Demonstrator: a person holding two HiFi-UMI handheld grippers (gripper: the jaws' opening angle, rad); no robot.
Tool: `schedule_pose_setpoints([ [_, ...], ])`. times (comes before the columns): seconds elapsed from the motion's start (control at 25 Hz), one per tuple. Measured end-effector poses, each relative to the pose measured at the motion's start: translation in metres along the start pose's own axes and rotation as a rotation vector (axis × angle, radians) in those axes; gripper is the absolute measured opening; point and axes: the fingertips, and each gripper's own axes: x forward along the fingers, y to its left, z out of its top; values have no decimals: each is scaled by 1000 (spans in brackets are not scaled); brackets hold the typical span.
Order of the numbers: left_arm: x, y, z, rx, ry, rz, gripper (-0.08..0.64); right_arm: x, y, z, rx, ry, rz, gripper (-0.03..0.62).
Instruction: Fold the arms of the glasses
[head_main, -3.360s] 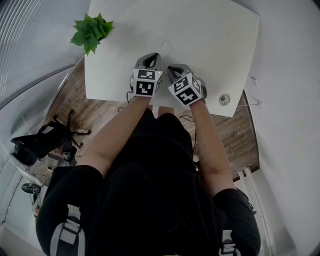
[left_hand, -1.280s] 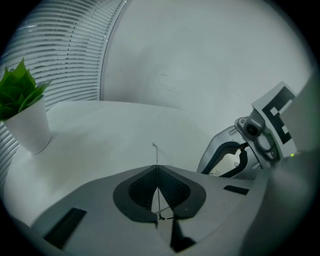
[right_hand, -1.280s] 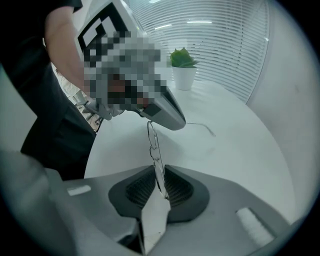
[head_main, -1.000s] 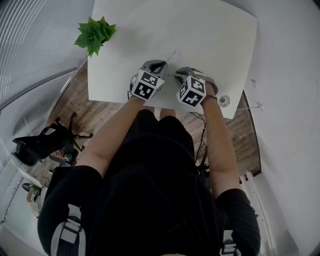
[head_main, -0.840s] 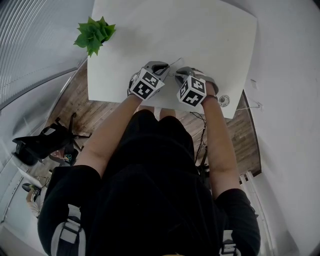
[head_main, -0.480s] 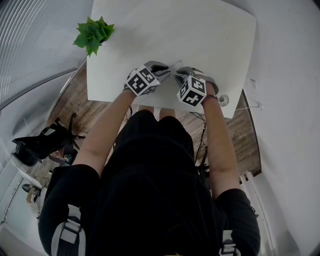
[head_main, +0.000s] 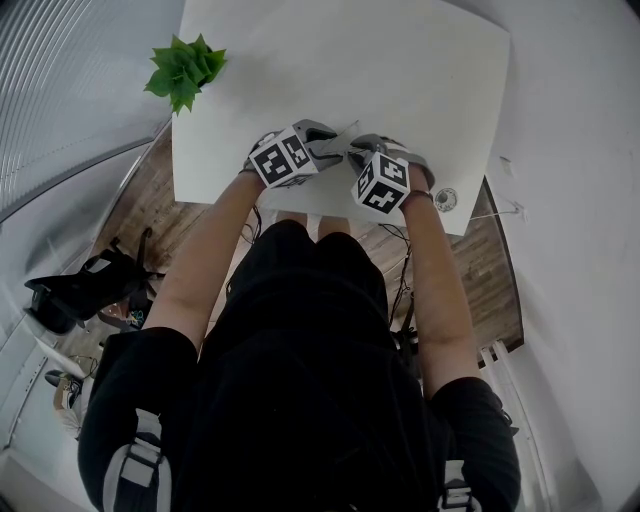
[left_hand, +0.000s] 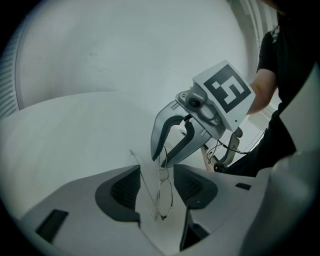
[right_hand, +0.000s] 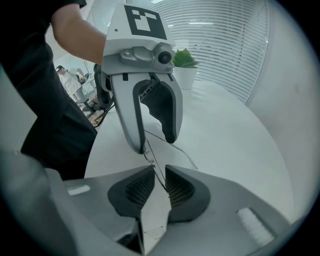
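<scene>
Glasses (left_hand: 164, 192) of thin wire hang in the air above the white counter (head_main: 420, 70), between the two tools. The right hand-held gripper (left_hand: 161, 159) has its jaws nearly together, pinched on the thin wire at one end of the frame. The left hand-held gripper (right_hand: 155, 141) stands wide open, with a lens and one arm (left_hand: 141, 176) in the gap between its jaws. As far as I can tell, it clamps nothing. That arm splays out from the frame, so the folding looks not yet done.

The single pinch is the weak spot. A wire this thin can twist or slide between the right pads once the left one pushes on the arm, and the glasses would then drop to the counter. If the left jaws close across the lens instead of the arm, they may bend the rim. Pushing off the hinge's line would likely strain the hinge.
</scene>
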Motion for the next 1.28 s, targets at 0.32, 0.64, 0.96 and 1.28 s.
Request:
schedule_pose_setpoints([
  [0.32, 5, -6, 0, 77, 53, -17, 235, 0, 0, 1, 2, -1, -13, 74],
  [0.64, 12, -10, -6, 179, 131, 54, 110, 1, 1, 2, 9, -2, -20, 74],
  [0.96, 15, -14, -3, 232, 159, 65, 70, -32, -1, 0, 41, -37, -70, 89],
  [1.28, 14, 5, 3, 249, 177, 140, 87, -79, -3, -22, 176, -102, -160, 109],
])
